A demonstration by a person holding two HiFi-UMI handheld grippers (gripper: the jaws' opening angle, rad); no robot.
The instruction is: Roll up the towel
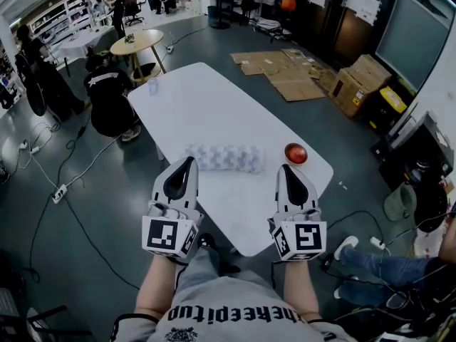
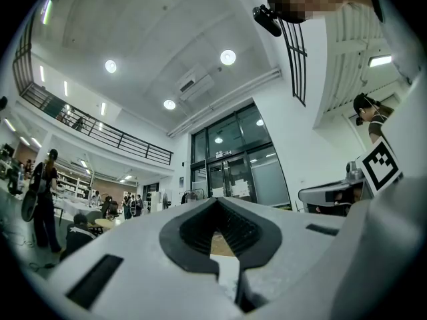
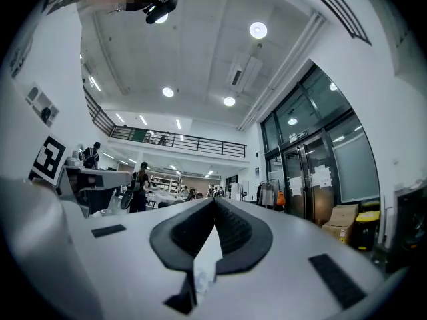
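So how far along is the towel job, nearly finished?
Done: the towel lies rolled up on the table. In hand: nothing; the left claw and right claw are shut and empty, short of it. Left: apparently nothing.

- The head view looks forward and steeply down from above. The left gripper (image 1: 189,161) and right gripper (image 1: 285,168) sit close beneath it, with the table (image 1: 214,98) just beyond them.
- The left gripper view rides right behind that gripper's jaws and is tipped slightly upward, toward the ceiling (image 2: 167,32) and the far glass doors (image 2: 233,172).
- The right gripper view is set the same way and faces much the same direction.
- Both gripper views share the glass doors and the balcony railing (image 2: 100,129). The cardboard boxes (image 3: 343,222) appear in the right gripper view and the head view.
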